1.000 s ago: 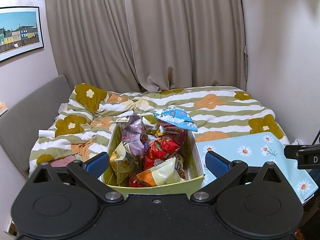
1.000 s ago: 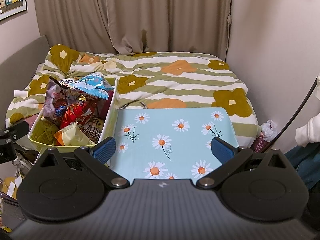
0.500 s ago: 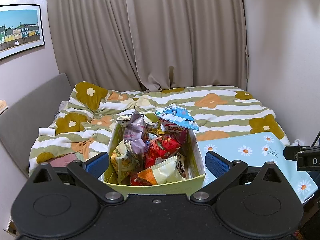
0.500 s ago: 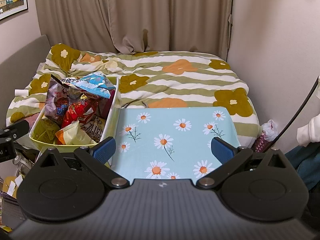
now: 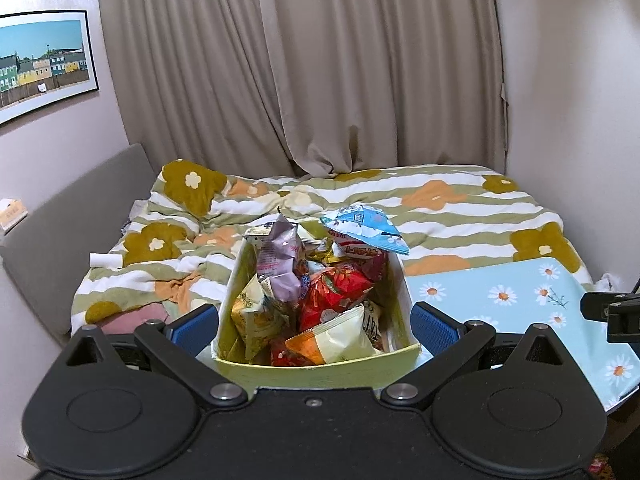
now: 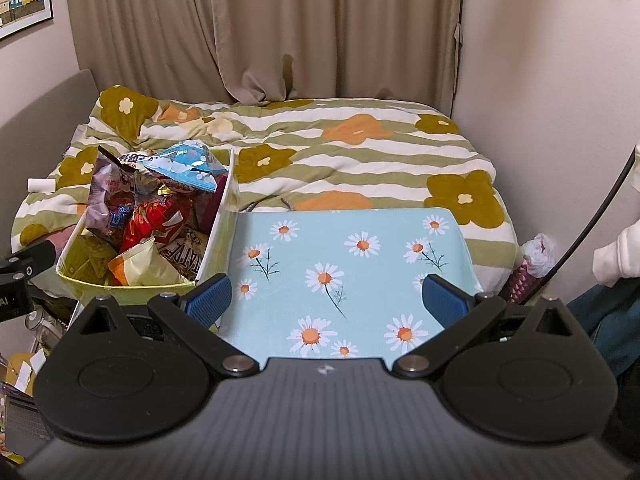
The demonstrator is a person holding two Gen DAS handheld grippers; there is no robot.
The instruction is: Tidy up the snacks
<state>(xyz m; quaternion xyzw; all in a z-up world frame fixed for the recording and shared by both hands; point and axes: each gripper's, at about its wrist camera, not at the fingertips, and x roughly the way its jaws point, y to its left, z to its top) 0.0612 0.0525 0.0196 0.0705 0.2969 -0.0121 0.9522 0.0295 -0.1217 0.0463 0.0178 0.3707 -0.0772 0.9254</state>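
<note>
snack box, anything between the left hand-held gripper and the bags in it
Only the snack box's own near wall. The left hand-held gripper is open with the box's near end between its fingers, and the orange and cream bag lies uncovered just behind that wall, reachable from above.

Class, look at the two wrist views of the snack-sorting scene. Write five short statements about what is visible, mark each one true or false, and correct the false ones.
1. The snack packets sit piled inside the yellow-green box. True.
2. The left hand-held gripper is shut on a packet. False: its blue pads stand wide apart, either side of the box, holding nothing.
3. The light blue packet lies on top of the pile at the far end. True.
4. The daisy-print surface is covered with snacks. False: no packet lies on it.
5. The right hand-held gripper is open over the daisy-print surface. True.
</note>
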